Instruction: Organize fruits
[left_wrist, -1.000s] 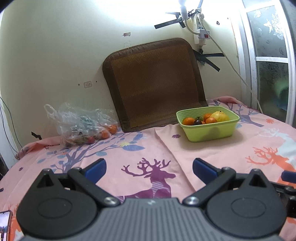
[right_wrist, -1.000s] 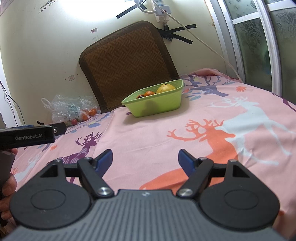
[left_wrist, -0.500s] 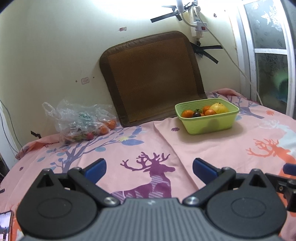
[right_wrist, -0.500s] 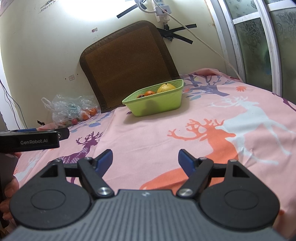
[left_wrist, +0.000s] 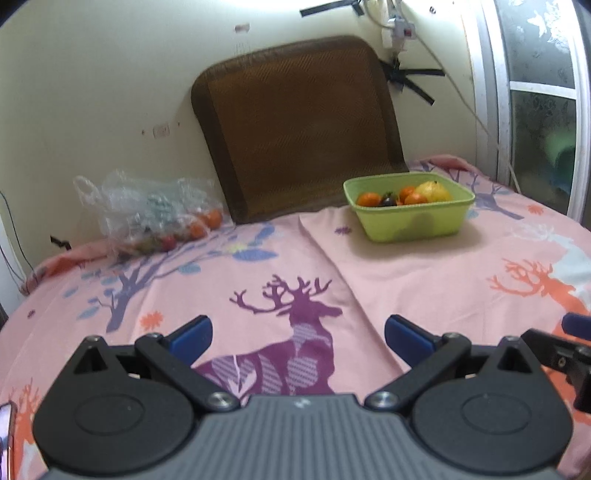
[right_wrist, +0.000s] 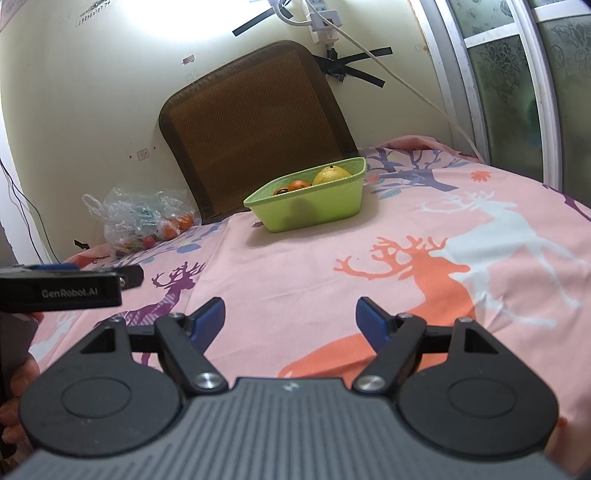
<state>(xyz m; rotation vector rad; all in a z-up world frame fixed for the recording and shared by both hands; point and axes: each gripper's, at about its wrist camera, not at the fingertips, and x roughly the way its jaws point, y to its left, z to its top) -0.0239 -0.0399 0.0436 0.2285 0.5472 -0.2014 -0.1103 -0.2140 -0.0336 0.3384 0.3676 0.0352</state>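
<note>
Green bowl (left_wrist: 410, 218) on the bed (left_wrist: 424, 280) already holds oranges and a yellow fruit. More fruit sits in the plastic bag (left_wrist: 147, 214) by the wall, well apart from the bowl, so the job looks partly done. Left claw (left_wrist: 297, 332) and right claw (right_wrist: 290, 317) both gape wide, empty, hovering over the sheet.

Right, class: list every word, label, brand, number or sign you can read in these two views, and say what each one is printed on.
"GenRobot.AI": white lettering on the side of the left gripper, seen in the right wrist view.
Small marks on the wall, top left in the right wrist view: too small and blurred to read.
Small sticker on the wall in the left wrist view: nothing legible.
No other readable text.
</note>
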